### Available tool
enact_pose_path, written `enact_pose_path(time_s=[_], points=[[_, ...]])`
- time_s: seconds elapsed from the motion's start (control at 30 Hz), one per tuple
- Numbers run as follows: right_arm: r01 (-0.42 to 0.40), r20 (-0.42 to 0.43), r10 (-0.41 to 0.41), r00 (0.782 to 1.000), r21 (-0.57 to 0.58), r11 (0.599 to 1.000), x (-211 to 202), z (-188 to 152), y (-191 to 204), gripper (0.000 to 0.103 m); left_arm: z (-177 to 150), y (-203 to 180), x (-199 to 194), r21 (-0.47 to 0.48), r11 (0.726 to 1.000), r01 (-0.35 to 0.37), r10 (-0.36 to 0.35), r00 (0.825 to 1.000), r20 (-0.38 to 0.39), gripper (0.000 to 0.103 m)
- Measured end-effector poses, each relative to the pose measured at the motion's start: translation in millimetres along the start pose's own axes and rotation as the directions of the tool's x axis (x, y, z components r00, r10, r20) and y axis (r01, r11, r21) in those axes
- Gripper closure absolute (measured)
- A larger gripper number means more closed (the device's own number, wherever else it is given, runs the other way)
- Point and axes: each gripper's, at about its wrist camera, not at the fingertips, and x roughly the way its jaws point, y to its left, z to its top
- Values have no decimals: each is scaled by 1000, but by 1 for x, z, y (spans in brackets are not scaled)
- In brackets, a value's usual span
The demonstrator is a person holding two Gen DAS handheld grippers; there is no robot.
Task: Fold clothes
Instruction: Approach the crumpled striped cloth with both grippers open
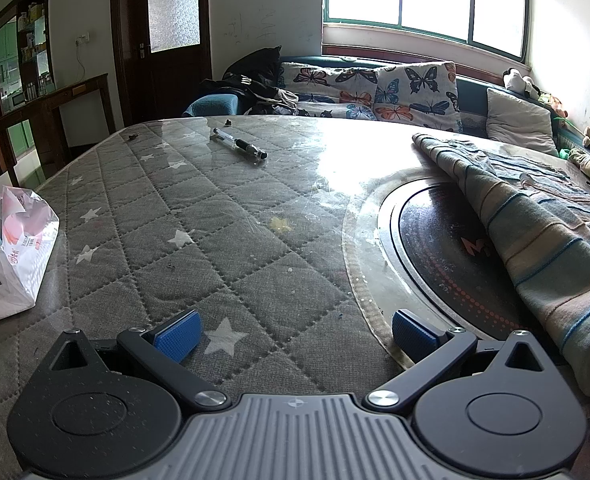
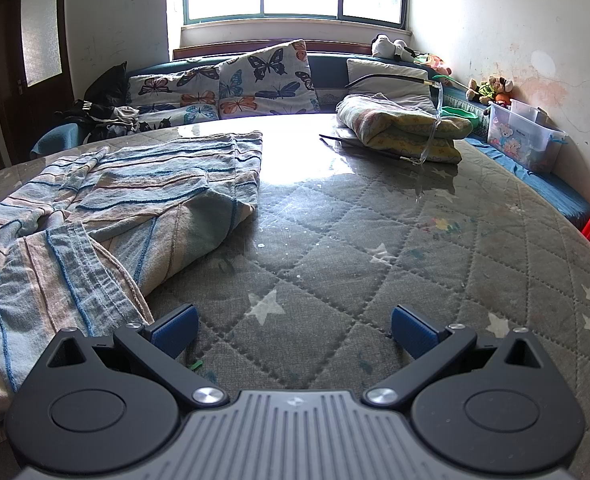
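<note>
Both the left gripper [image 1: 293, 334] and the right gripper [image 2: 293, 330] hang wide open and empty, probably ready to take the striped shirt [image 2: 111, 208] lying unfolded on the worktop [image 2: 375, 240].

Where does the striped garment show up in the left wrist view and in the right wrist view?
Left wrist: striped garment lies at the right edge, draped partly over the round black hotplate.
Right wrist: striped garment fills the left half, spread on the quilted table cover.
Shared landmark: the butterfly cushions under the window.
</note>
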Motion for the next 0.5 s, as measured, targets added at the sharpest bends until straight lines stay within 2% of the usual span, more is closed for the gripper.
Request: enact_pose_path(time_s=[0.33, 0.5], points=[[4, -6, -4, 1000, -5, 1000, 2, 2, 1, 0, -2, -3, -2, -11, 1000, 7, -7, 1000, -9, 0], [6, -5, -6, 1000, -4, 1000, 0, 2, 2, 0, -6, -20, -12, 9, 1000, 28, -27, 999, -25, 0]])
